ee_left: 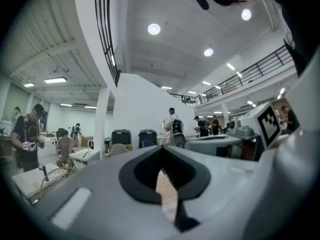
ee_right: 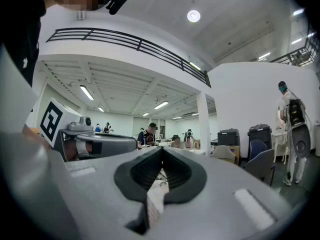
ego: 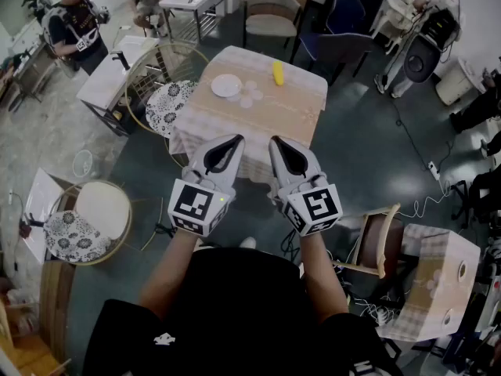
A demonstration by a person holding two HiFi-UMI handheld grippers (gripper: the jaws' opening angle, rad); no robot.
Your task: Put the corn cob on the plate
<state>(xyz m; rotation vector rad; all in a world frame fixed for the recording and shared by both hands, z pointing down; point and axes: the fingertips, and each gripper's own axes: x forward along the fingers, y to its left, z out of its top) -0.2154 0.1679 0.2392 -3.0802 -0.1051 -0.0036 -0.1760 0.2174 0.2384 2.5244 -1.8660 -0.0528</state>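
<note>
Corn cob [ego: 277, 72]: lies on the far half of the table [ego: 274, 120], on the checked cloth, long axis running away from the viewer. Not on the plate [ego: 226, 85]. The plate sits to its left, near but clearly apart, and looks bare. A few small pale round things [ego: 249, 95] sit just beside the plate on the cob's side; too small to identify.

The table is well ahead of the person, with open floor between. A chair [ego: 271, 10] stands at its far side.

Left gripper [ego: 236, 141] and right gripper [ego: 276, 141]: held side by side in front of the chest, pointing level toward the table. Each gripper view shows the jaw tips meeting with nothing between them, so both are closed and empty.

Judgement: this reads as a carry pose for walking up, not a reach. The task is not yet begun. The cob is on the right, so the right gripper seems the natural one to take it, and the carry to the plate would be short.
</note>
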